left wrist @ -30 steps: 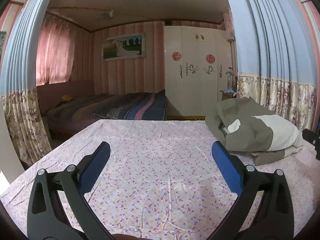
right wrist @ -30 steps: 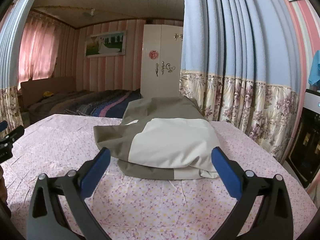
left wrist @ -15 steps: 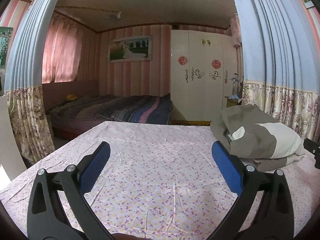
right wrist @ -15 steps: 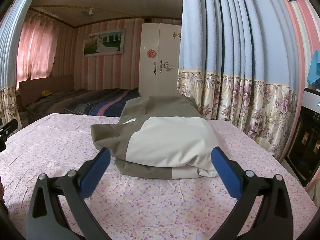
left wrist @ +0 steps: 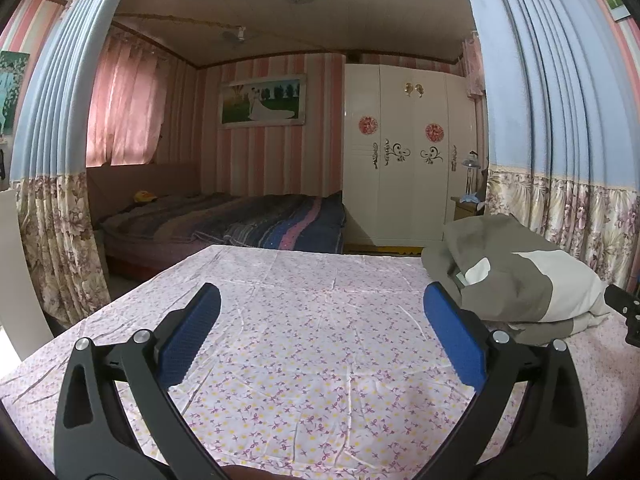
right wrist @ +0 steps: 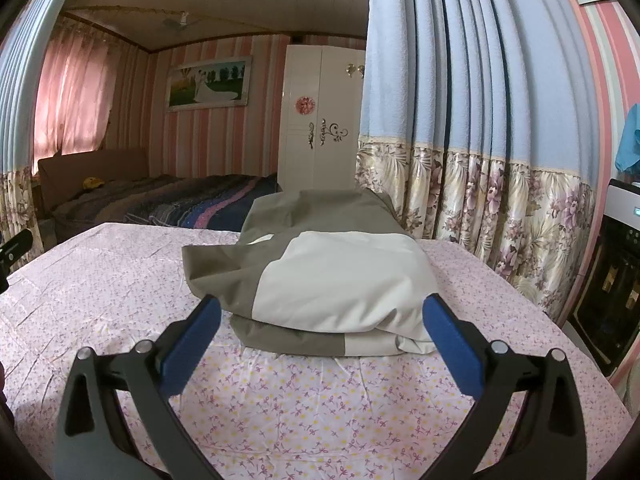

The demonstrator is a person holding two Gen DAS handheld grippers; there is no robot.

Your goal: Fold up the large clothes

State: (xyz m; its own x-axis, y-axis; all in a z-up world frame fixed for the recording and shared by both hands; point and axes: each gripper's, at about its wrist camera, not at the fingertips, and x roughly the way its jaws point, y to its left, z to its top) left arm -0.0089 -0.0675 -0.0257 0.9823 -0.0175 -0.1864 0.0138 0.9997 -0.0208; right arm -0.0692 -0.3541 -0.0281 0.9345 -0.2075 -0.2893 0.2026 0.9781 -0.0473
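Observation:
A grey-olive and cream garment (right wrist: 320,280) lies folded in a thick stack on the floral-covered table (right wrist: 280,408). It also shows at the right of the left wrist view (left wrist: 516,276). My right gripper (right wrist: 320,328) is open and empty, just in front of the stack, its blue pads (right wrist: 452,344) wide apart. My left gripper (left wrist: 320,336) is open and empty over bare tablecloth (left wrist: 304,320), left of the stack. The tip of the right gripper shows at the right edge of the left wrist view (left wrist: 624,308).
Blue and floral curtains (right wrist: 460,160) hang close behind the table on the right. A bed (left wrist: 224,224) and a white wardrobe (left wrist: 400,160) stand beyond the table's far edge. A dark appliance (right wrist: 612,280) stands at the right.
Both grippers have tilted up and drawn back a little from the folded stack, staying open. The garment has not moved.

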